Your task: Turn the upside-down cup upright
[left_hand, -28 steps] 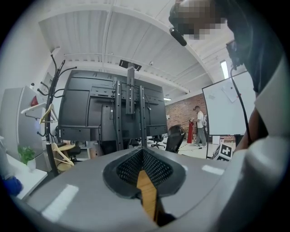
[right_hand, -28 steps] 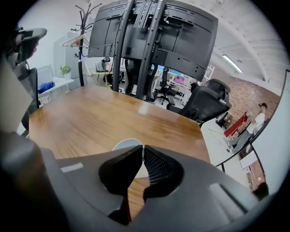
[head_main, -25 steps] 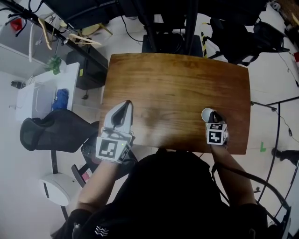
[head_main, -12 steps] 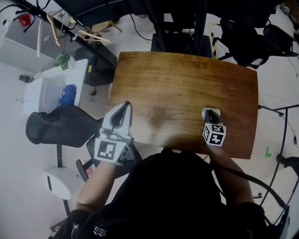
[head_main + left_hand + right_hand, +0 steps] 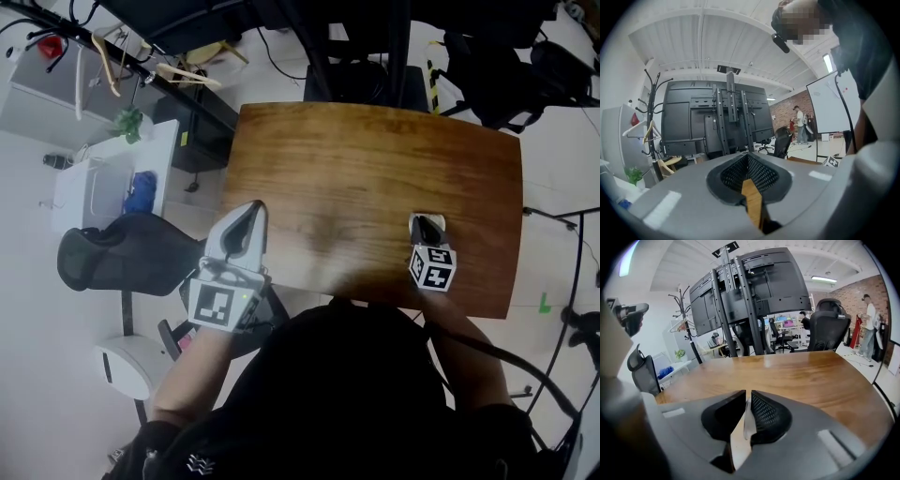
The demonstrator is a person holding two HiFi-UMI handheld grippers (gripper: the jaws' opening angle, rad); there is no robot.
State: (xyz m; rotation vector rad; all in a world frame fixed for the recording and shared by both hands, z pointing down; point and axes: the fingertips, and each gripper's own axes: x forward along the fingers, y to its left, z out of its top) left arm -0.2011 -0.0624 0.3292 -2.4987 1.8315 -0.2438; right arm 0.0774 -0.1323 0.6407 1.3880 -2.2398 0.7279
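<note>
As right tool (image 5: 747,393), just opening, straddles cup (image 5: 413,224) wall near table (image 5: 356,159) front edge, left tool (image 5: 249,212) closed, past left edge

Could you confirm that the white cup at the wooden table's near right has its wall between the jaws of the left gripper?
Not quite: the white cup at the wooden table's near right has its wall between the jaws of the right gripper, which have just been opening. The right gripper view shows it; the left gripper's jaws hold nothing.
</note>
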